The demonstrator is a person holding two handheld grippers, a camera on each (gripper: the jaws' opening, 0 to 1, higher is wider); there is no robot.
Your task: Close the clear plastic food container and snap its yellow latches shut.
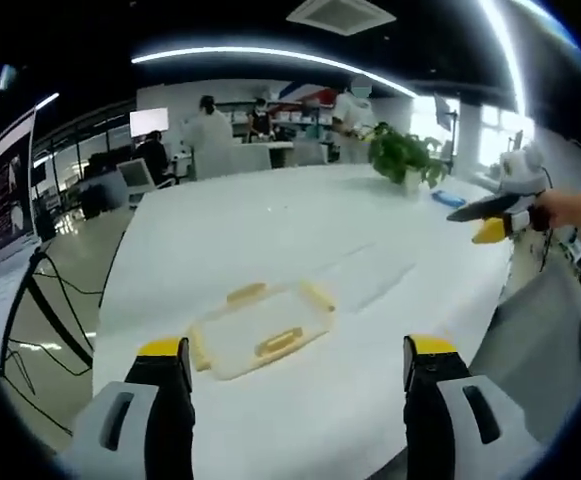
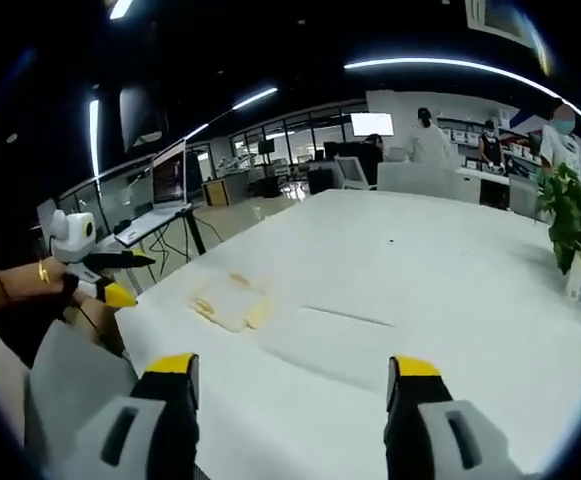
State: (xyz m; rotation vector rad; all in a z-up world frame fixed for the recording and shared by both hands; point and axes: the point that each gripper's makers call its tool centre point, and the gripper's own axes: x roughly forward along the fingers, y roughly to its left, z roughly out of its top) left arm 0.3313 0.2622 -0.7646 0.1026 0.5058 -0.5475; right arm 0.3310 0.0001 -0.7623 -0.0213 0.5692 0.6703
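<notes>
Left gripper view: looks along the left hand-held gripper, jaws spread wide with nothing between them, raised above the near edge of a white tabletop. Shows the clear container lying flat on the tabletop just ahead of the jaws, with yellow latches along its sides, and a flat clear sheet, most likely the lid, lying beside it toward the far right, apart from it or nearly so. Cannot tell whether the latch tabs stand folded out or pressed down. Also catches the right hand-held gripper at the right edge, held in a person's hand, well off the container; cannot tell from here how wide its jaws stand. Farther back, a potted plant on the tabletop.

Right gripper view: looks along the right hand-held gripper, jaws likewise wide and holding nothing, well short of the container, which sits near the tabletop's left edge. Shows the left hand-held gripper at far left, held off the tabletop.

Progress, judged from both: nothing done yet. Lid apparently not seated, no latch visibly snapped, neither gripper touching anything. Left to do: reach in, place the lid on, press each yellow latch shut.
</notes>
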